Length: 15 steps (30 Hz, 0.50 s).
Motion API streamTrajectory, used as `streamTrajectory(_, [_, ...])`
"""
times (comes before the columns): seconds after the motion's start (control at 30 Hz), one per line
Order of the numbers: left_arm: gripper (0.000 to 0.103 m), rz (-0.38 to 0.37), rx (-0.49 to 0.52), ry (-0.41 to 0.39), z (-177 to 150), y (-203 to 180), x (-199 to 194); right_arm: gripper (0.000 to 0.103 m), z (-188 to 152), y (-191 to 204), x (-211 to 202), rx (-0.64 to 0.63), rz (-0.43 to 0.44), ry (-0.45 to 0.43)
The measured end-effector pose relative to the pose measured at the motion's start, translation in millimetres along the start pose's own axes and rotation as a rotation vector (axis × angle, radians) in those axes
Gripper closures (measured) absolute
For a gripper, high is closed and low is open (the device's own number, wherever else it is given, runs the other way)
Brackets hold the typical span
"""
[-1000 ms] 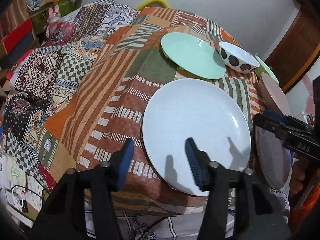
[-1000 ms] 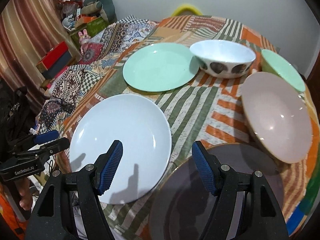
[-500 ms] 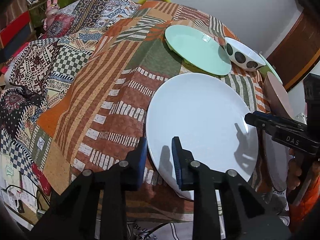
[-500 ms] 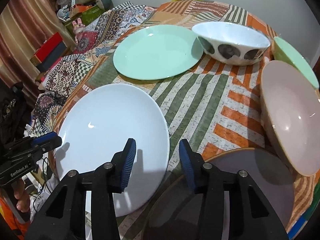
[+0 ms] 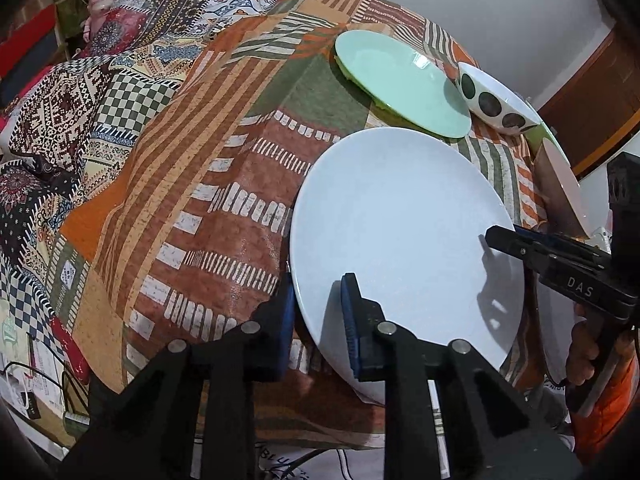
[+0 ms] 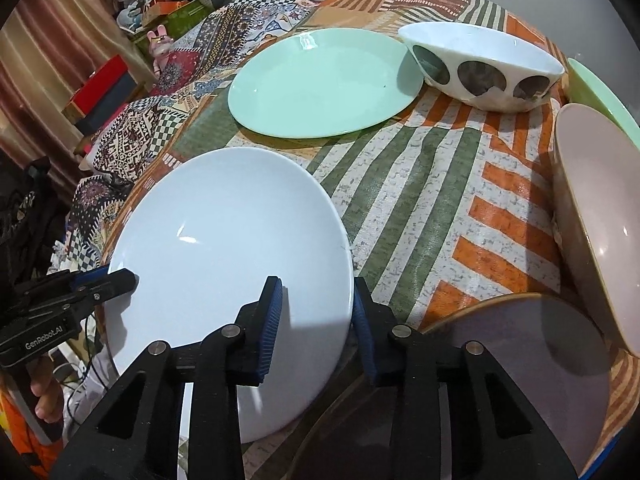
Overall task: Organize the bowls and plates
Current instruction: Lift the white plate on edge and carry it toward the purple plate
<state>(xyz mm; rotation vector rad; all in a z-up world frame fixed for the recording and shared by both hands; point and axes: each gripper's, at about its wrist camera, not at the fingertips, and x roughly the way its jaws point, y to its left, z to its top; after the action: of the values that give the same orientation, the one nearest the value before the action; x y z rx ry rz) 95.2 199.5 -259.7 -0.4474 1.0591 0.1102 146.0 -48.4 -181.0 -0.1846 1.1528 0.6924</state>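
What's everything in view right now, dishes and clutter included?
white plate: 1, white, table's near edge
green plate: 1, mint, behind white plate
spotted bowl: 1, white with dark spots, right of green plate
green bowl: 1, mint, far right
pink bowl: 1, pink, right side, in front of green bowl
brown plate: 1, greyish brown, near right
cloth: 1, patchwork, covering table
toy rabbit: 1, pink, far-left clutter
left gripper: 1, black, blue pads, jaws just closing on white plate's left rim
right gripper: 1, same, jaws just closing on its right rim
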Motion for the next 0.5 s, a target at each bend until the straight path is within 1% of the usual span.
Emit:
streamTrajectory(0.13, [0.081, 0.026, 0.017, 0.001, 1, -3, -1, 0.078, 1, -1, -1, 0.007, -0.004, -0.001])
streamTrajectory(0.27, [0.081, 0.016, 0.004, 0.003, 2, -1, -4, 0.078, 0, 1, -4, 0.004, -0.015, -0.005])
streamTrajectory(0.33, [0.081, 0.009, -0.001, -0.008, 3, -1, -8, 0.078, 1, 1, -6, 0.006, -0.009, -0.008])
streamTrajectory(0.5, [0.081, 0.02, 0.014, -0.044, 6, -7, -23, 0.078, 1, 2, -17, 0.014, 0.004, -0.037])
